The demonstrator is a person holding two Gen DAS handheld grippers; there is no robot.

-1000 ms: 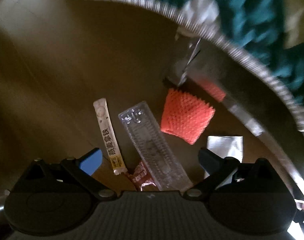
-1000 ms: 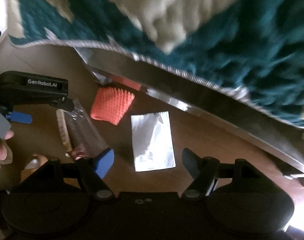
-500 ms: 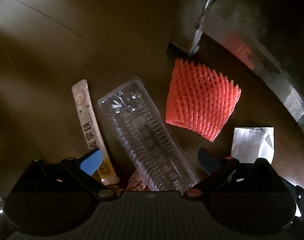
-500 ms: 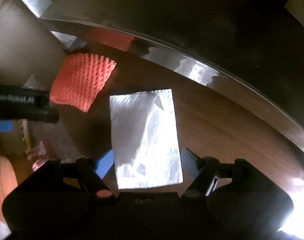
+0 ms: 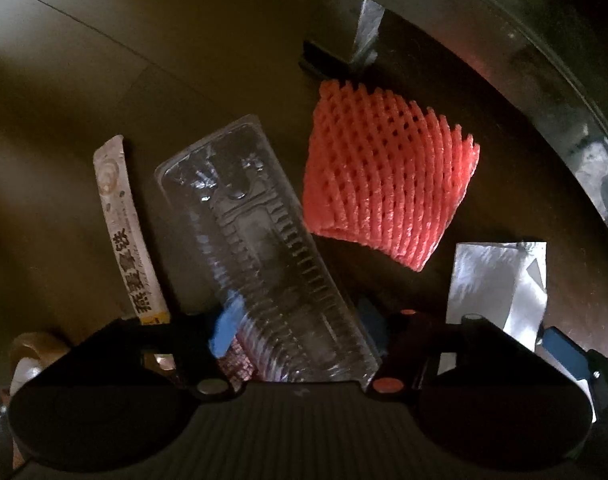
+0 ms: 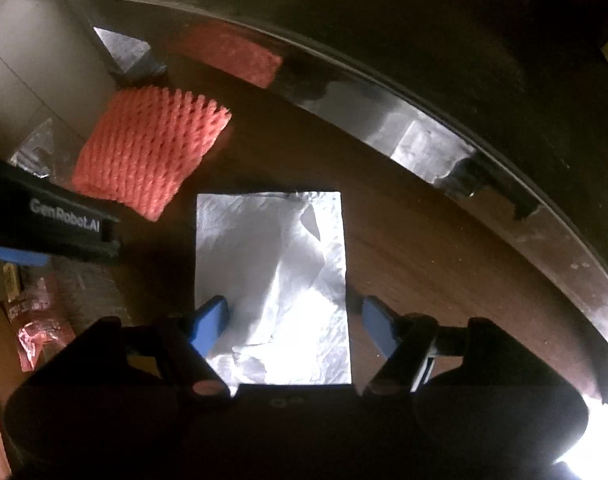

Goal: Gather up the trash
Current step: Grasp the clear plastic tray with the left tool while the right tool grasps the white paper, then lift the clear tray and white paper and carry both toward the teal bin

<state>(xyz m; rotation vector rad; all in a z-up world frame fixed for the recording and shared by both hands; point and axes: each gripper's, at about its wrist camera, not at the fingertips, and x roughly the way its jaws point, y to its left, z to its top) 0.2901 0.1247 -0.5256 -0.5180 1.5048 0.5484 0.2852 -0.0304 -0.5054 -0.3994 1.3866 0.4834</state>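
Trash lies on a dark wooden floor. A clear plastic tray point(image 5: 260, 248) runs lengthwise between the fingers of my left gripper point(image 5: 296, 322). Its jaws are closing, and both blue pads touch the tray's long sides. A red wrapper point(image 5: 234, 360) peeks out from under the tray. My right gripper point(image 6: 294, 328) points down and stands open astride a flat silver foil packet point(image 6: 272, 280), with its right pad clear of the edge. An orange foam net sleeve point(image 5: 388, 188) point(image 6: 148, 152) lies between the two spots. The left gripper's body point(image 6: 64, 220) shows in the right wrist view.
A long printed sachet point(image 5: 128, 236) lies left of the tray. A shiny curved metal rail point(image 6: 424, 148) point(image 5: 584, 152) of low furniture borders the floor on the far side and mirrors the foam sleeve. A metal leg point(image 5: 368, 28) stands just beyond the sleeve.
Both grippers have sunk close to the floor. The left jaws have narrowed from wide open onto the clear tray. The right gripper has come down over the silver packet.
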